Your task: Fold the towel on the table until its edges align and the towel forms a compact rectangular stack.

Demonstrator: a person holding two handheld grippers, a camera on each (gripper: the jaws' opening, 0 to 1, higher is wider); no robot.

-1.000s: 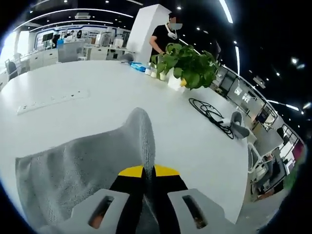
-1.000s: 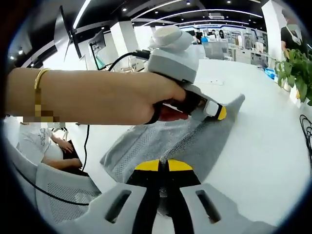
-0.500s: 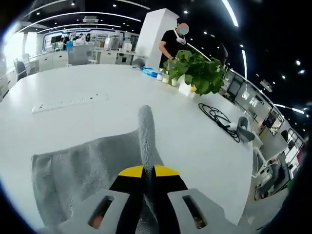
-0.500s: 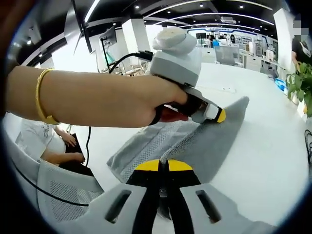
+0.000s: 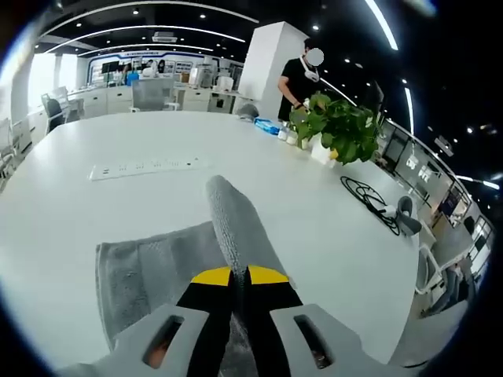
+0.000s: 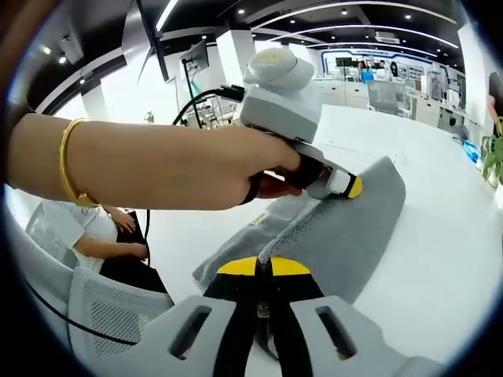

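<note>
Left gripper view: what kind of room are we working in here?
Probably an open-plan office or lab: a large white table with a white power strip, a leafy green potted plant, and rows of desks behind.

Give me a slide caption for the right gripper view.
Both grippers, right and left, pinch one edge of the grey towel, lifting it above the white table.

Left hand-held gripper (image 5: pixel 239 276) clamped on raised grey towel (image 5: pixel 157 263) fold above white table (image 5: pixel 118 204).
</note>
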